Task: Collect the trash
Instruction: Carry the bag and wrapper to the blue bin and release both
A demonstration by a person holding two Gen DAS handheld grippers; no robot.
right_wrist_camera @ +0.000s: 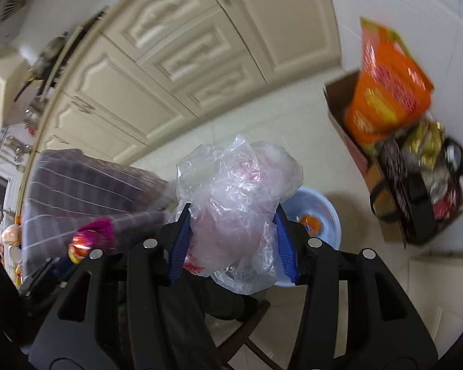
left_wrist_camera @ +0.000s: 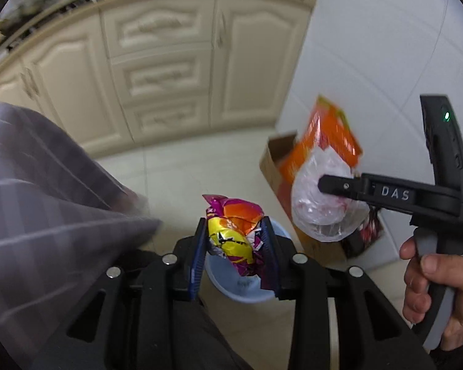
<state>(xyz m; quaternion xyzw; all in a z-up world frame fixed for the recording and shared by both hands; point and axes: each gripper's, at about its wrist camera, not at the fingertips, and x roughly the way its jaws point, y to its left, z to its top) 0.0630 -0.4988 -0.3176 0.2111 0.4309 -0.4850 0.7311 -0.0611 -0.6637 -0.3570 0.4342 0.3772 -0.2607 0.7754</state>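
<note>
The left gripper (left_wrist_camera: 236, 240) is pinching a crumpled snack wrapper (left_wrist_camera: 234, 231) between its blue ribbed pads (left_wrist_camera: 270, 246), the jaws drawn in narrow around the foil. The wrapper is showing glossy magenta, orange and yellow faces, creased into sharp folds, and it is hanging in the air directly above a pale blue bin (left_wrist_camera: 247, 286) that is standing on the floor. The right gripper (right_wrist_camera: 231, 240) is clamping a bunched clear plastic bag (right_wrist_camera: 234, 209), with the jaws standing somewhat wider because the bag is bulging between them. The film is looking thin, wrinkled and translucent, with faint red printing inside. From the right wrist view the blue bin (right_wrist_camera: 327, 215) is sitting just beyond the bag, and something orange is lying in its bottom.

Both pieces are likely handling as very light, soft and springy things: the foil probably slips and crackles, and the bag is apt to balloon and cling to a pad when let go. Gripping each across its densest crumple, as is being done now, seems the safest hold.

Farther out, a cardboard box (right_wrist_camera: 382, 178) is leaning by the white wall, stuffed with an orange packet (right_wrist_camera: 385, 92) and other wrappers. Cream cabinets (left_wrist_camera: 169, 71) with moulded panel doors are running along behind a pale tiled floor (left_wrist_camera: 176, 178), and grey striped cloth (left_wrist_camera: 46, 200) is filling the left side.
</note>
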